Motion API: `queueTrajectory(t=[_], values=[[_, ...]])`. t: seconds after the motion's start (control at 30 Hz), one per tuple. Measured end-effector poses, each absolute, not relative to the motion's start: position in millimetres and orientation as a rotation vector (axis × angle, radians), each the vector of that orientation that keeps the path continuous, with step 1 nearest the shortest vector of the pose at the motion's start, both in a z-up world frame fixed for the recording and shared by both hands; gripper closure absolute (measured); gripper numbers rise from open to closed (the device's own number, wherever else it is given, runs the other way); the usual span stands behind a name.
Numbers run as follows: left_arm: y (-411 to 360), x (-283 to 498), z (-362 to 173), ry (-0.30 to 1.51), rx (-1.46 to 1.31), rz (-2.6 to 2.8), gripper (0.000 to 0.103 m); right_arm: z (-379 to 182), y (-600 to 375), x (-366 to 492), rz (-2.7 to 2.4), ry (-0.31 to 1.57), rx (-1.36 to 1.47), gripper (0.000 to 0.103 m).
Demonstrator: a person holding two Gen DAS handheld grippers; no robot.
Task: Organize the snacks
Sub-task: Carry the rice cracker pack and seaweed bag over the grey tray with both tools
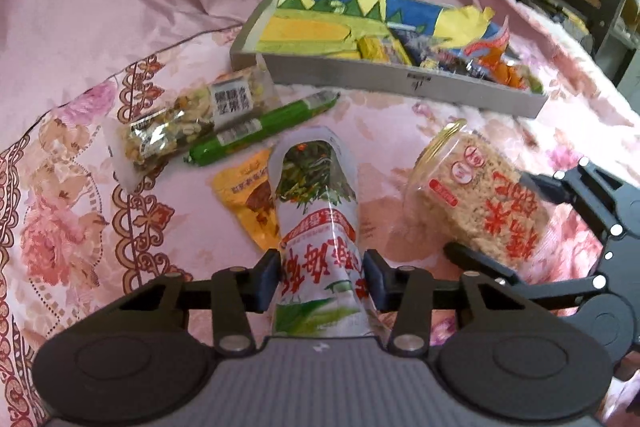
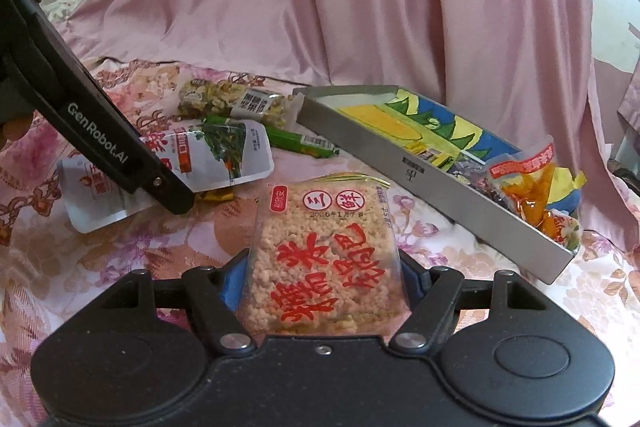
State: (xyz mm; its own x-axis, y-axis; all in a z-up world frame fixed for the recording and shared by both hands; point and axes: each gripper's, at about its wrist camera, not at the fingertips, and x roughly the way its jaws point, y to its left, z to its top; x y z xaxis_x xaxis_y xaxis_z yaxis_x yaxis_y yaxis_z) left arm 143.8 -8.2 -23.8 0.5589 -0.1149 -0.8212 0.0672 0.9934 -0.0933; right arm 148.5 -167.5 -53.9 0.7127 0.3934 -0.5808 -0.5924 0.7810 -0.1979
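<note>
On the pink floral bedspread [image 1: 80, 187], the left gripper [image 1: 320, 281] grasps a white pouch [image 1: 318, 227] and the right gripper [image 2: 320, 291] clamps a rice cake pack [image 2: 320, 251], probably to carry them into the tray [image 1: 400, 83].

Both the left gripper [image 1: 322, 281] and right gripper [image 2: 322, 279] are matte black with silver screws, one arm lettered "GenRobot.AI".

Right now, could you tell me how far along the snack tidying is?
Partly done: the tray already holds several packets at its right end. In hand: the left tool grips the white seaweed pouch, and the right tool grips the rice cake pack. Left on the cloth: nut bag, green sausage stick, yellow packet.
</note>
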Motion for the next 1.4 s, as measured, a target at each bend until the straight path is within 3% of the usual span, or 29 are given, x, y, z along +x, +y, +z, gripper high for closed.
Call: queueTrajectory(t=[0.43, 0.97, 1.4], values=[[-22.5, 170.9, 3.3, 0.885, -0.135, -0.121, 0.054, -42.8, -174.3, 155.5, 0.505, 0.461, -0.363, 0.029], [-57.3, 309.9, 37.7, 0.764, -0.143, -0.116, 0.054, -11.4, -232.3, 252.6, 0.244, 0.264, -0.131, 0.029], [-101.6, 380.0, -11.1, 0.885, -0.126, -0.110, 0.053, -17.5, -287.4, 340.1, 0.226, 0.443, 0.045, 0.029]])
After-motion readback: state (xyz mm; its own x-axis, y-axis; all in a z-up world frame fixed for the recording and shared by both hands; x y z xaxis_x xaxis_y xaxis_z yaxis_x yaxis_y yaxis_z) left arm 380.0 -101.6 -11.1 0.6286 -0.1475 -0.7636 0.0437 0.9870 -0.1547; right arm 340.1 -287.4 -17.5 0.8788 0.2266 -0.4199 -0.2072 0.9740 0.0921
